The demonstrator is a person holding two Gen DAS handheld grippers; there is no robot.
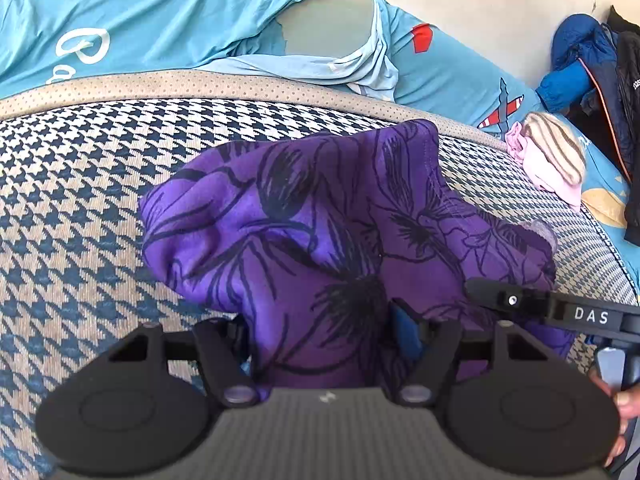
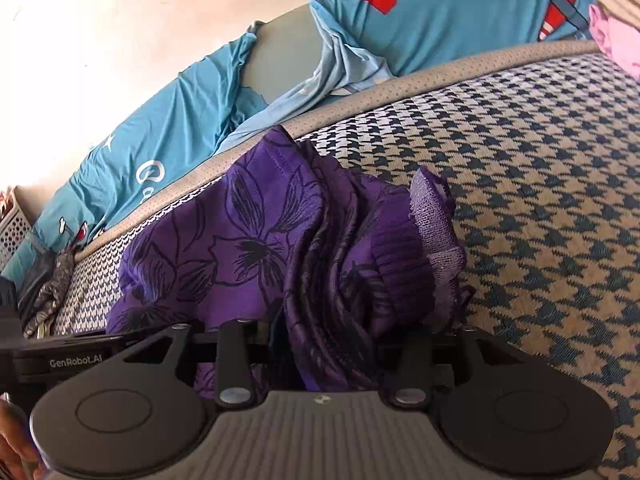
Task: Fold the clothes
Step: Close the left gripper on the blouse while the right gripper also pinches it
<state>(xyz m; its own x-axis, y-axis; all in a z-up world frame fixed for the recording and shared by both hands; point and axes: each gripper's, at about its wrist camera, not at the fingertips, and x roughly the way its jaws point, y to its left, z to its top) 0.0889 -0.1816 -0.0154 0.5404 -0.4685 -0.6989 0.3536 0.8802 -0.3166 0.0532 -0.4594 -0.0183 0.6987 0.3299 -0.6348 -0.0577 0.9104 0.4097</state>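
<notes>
Right, both grippers are on the same purple floral garment (image 1: 304,216), which sits bunched on the houndstooth cushion (image 1: 80,208) (looks like a sofa seat or mattress top, can't tell which).

Left gripper (image 1: 324,336): cloth fills the gap between its jaws and hides the fingertips, blue pad just visible on the right finger. Jaws look closed down on the fabric, narrow.

Right gripper (image 2: 320,344): same story, a thick pleated fold of the garment runs down between the jaws and they pinch it. Its lilac mesh trim (image 2: 436,236) sticks up on the right of the bundle in the right wrist view.

In the left wrist view the right gripper's finger, marked DAS, comes in from the right edge and lies against the garment's right side. A hand (image 1: 618,412) shows at the lower right edge there.

Behind the cushion: a beige perforated border (image 1: 240,84), then a light blue printed sheet (image 1: 140,20) rumpled against a cream wall (image 1: 480,4). A pink and striped folded cloth (image 1: 552,156) sits on the cushion's far right edge, well apart from the garment. Blue and dark jackets (image 1: 592,64) piled at far right. White slatted basket (image 2: 14,228) at the left edge of the right wrist view.
</notes>
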